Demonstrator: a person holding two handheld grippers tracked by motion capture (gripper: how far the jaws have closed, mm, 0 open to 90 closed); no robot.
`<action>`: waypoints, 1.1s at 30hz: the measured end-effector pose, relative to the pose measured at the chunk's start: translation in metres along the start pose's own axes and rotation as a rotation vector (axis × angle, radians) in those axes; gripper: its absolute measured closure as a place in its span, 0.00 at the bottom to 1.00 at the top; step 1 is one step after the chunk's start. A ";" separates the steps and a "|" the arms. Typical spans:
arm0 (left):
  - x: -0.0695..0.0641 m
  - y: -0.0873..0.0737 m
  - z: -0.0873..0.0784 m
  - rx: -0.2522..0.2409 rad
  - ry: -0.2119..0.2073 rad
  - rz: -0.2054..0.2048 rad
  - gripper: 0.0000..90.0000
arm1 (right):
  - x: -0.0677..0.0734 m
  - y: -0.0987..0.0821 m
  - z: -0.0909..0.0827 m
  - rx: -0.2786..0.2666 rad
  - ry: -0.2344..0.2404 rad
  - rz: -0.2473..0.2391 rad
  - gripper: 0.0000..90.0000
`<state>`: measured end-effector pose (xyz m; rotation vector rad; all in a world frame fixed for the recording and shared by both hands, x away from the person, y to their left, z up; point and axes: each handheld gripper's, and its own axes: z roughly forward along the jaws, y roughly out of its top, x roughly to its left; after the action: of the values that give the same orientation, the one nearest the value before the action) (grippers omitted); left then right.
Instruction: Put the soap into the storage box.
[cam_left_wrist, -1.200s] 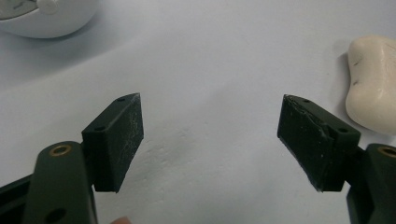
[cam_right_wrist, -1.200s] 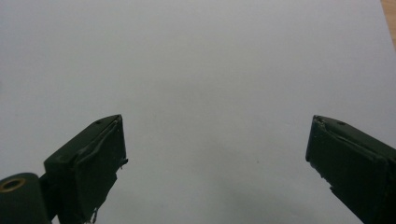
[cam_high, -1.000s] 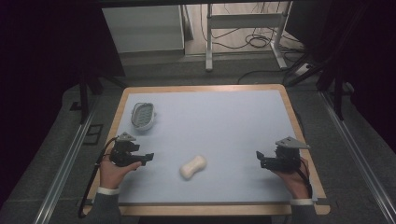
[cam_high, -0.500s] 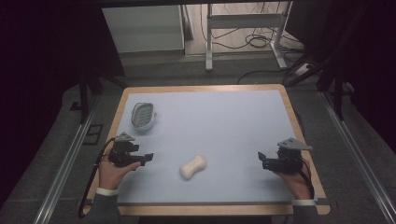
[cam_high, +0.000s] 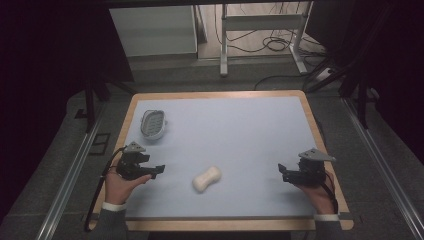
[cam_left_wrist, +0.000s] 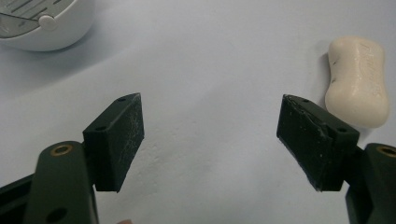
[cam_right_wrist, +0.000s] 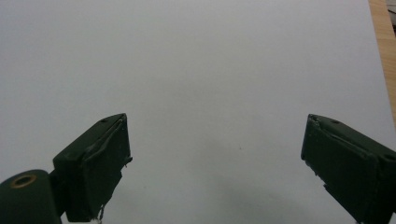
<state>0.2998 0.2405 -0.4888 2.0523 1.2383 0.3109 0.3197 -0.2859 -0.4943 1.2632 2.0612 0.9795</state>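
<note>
A cream bar of soap (cam_high: 207, 179) lies on the pale blue table top (cam_high: 225, 130), near the front middle. In the left gripper view the soap (cam_left_wrist: 358, 80) lies just beyond my right-hand jaw. A white soap dish (cam_high: 153, 124) sits at the back left, and the soap dish (cam_left_wrist: 42, 21) fills that view's top left corner. My left gripper (cam_high: 159, 170) is open, left of the soap, its jaws wide apart around nothing (cam_left_wrist: 210, 135). My right gripper (cam_high: 282, 173) is open near the table's right edge, pointing left over bare surface (cam_right_wrist: 215, 154).
The table has a wooden rim (cam_high: 320, 131). Dark floor, metal rails (cam_high: 380, 165) and a desk frame with cables (cam_high: 260, 30) lie beyond it.
The right gripper has shifted slightly toward the near edge. The left gripper, soap and dish have not moved.
</note>
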 end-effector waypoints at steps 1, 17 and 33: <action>0.000 0.000 0.000 0.005 0.005 0.001 0.26 | -0.001 -0.001 0.000 0.003 -0.003 -0.004 0.09; -0.013 0.010 -0.001 0.026 0.001 0.045 0.26 | -0.007 -0.001 -0.006 0.003 -0.017 0.016 0.09; -0.027 0.033 0.001 0.071 -0.012 0.100 0.25 | -0.010 -0.002 -0.010 0.002 -0.025 0.018 0.09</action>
<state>0.3092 0.2074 -0.4629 2.1785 1.1563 0.3049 0.3154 -0.2988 -0.4890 1.2902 2.0357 0.9657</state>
